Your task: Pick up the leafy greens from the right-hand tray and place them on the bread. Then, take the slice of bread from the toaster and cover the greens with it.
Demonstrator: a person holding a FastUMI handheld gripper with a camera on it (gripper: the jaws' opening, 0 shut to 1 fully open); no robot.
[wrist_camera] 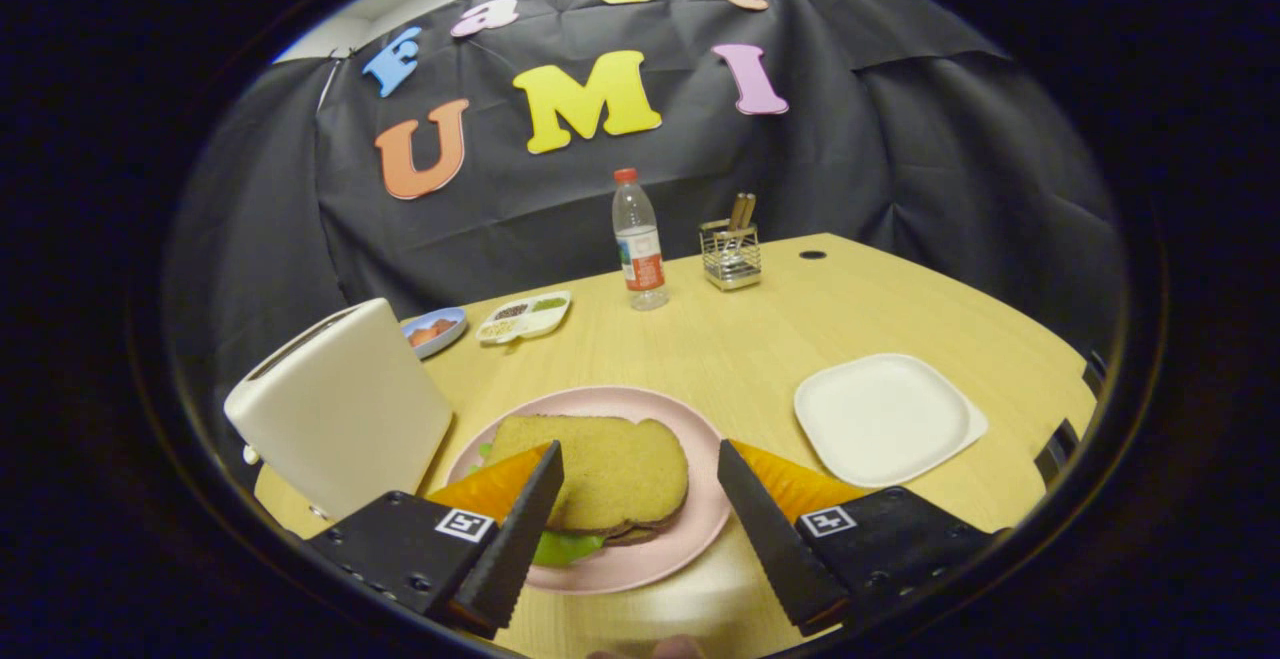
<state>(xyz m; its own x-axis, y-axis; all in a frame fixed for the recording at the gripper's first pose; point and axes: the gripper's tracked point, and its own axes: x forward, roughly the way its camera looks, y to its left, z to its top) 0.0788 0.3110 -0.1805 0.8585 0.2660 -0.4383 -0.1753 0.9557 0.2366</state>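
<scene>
A: We see a pale wooden worktop (760, 339) set against a black cloth wall. What sits nearest us?

B: A pink plate (690, 539), just ahead of the hand-held gripper (640, 509) and partly between its fingers. On the plate lies a slice of bread (610, 469), and we see the leafy greens (560, 547) peeking out from under its near edge, with a second brown edge below them.

A: And the hand-held gripper itself?

B: Its fingers stand wide apart and hold nothing; the bread shows in the gap, untouched.

A: What lies to the sides?

B: Beyond the left finger stands the white toaster (335, 409), close beside the plate. Beyond the right finger we see a white square tray (885, 419), bare on top.

A: Farther off?

B: Past the toaster sit a small blue dish (435, 329) and a white divided dish (525, 316). Well beyond the plate stand a water bottle (638, 239) and a wire holder (731, 254) with utensils in it.
</scene>
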